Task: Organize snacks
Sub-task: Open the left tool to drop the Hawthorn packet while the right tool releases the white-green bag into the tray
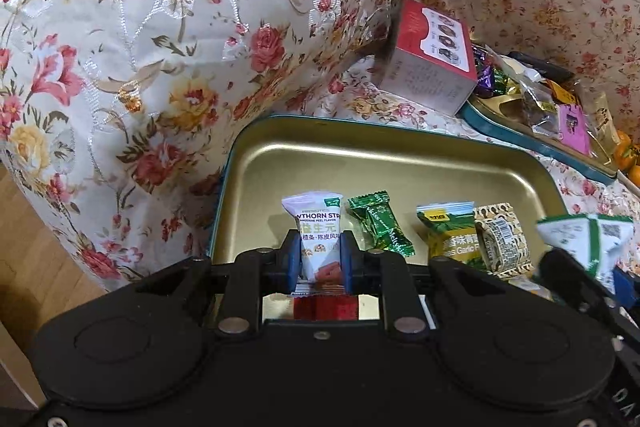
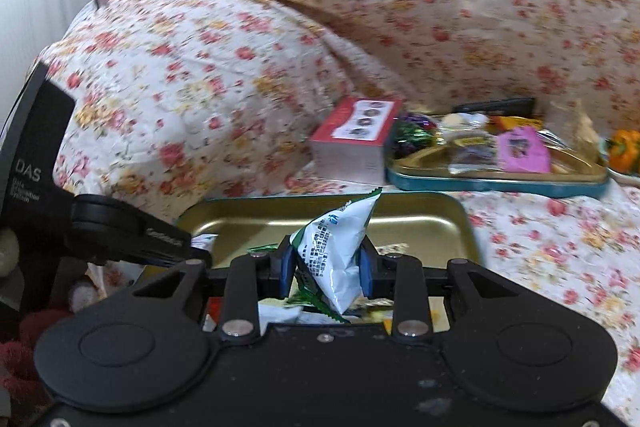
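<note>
The landmark is the shallow gold-lined metal tin with a teal rim (image 1: pixel 304 159), lying on a floral-print quilted sofa cover (image 1: pixel 160 47).

The left gripper (image 1: pixel 319 259) is closed on a white hawthorn-strip snack packet with red pieces printed low on it (image 1: pixel 320 227), held upright between the blue finger pads (image 1: pixel 293 259) at the near edge of the tin. Just beside this packet, inside the tin, lie a green foil-wrapped candy (image 1: pixel 380 223), a yellow-and-green garlic-pea packet (image 1: pixel 452 231) and a cream patterned packet with a barcode (image 1: pixel 500 239) — in a row along the near side.

The right gripper (image 2: pixel 326 267) is clamped on a white-and-green triangular snack pouch (image 2: pixel 340 251), held over the tin's near edge with its tip tilted up.

Beyond the tin's far rim stands a red-and-white cardboard box (image 1: pixel 432 63), touching a second teal-rimmed tin lid piled with mixed wrapped sweets (image 2: pixel 496 183) — a pink packet (image 2: pixel 520 147) among them. Beside that lid sit orange fruits (image 2: pixel 624 147).
</note>
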A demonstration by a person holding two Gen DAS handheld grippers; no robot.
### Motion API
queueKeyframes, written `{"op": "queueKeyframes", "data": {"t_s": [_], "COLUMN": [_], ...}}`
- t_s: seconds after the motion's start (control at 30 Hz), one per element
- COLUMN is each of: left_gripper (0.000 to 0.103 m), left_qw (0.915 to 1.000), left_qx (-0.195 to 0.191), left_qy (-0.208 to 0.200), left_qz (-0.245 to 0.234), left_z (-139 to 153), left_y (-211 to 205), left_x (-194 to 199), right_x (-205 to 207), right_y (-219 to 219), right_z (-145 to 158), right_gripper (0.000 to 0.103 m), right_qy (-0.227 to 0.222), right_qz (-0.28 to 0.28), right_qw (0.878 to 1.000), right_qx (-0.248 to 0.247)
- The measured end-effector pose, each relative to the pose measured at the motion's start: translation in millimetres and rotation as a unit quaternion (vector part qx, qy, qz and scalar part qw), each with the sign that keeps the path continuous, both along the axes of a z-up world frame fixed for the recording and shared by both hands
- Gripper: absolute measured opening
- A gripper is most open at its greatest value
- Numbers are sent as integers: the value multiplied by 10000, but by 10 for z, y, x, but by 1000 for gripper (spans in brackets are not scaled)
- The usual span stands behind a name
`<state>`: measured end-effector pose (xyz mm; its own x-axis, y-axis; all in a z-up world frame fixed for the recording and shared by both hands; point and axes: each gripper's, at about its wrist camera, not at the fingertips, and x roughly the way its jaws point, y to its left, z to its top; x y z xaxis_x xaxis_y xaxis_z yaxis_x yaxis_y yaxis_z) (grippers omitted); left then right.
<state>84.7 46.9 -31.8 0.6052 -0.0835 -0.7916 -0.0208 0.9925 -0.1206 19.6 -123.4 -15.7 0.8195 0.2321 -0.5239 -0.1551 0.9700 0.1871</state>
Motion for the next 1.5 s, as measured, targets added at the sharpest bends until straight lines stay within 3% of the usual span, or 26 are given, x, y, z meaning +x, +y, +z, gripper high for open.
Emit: {"op": "queueKeyframes", "data": {"t_s": [0.33,1.0,1.23,1.5], "left_gripper": [31,33,33,33], "left_qw": [9998,9982,9981,9984], "left_qx": [-68,188,236,354], "left_qy": [-178,-419,-346,-316], "left_qz": [7,376,443,301], "left_z": [81,255,251,260], "left_y": [21,51,52,-59], "left_x": [-41,-195,-199,-265], "right_x": [100,503,432,259], "right_y": [117,411,320,155], "right_z": [-22,-187,-186,-88], "right_gripper": [33,35,44,44], "right_qy": [45,361,283,236], "right_qz": [192,475,234,-85], "right_qw": [9998,9974,9988,9993], "right_qx": [-81,-410,-335,-292]}}
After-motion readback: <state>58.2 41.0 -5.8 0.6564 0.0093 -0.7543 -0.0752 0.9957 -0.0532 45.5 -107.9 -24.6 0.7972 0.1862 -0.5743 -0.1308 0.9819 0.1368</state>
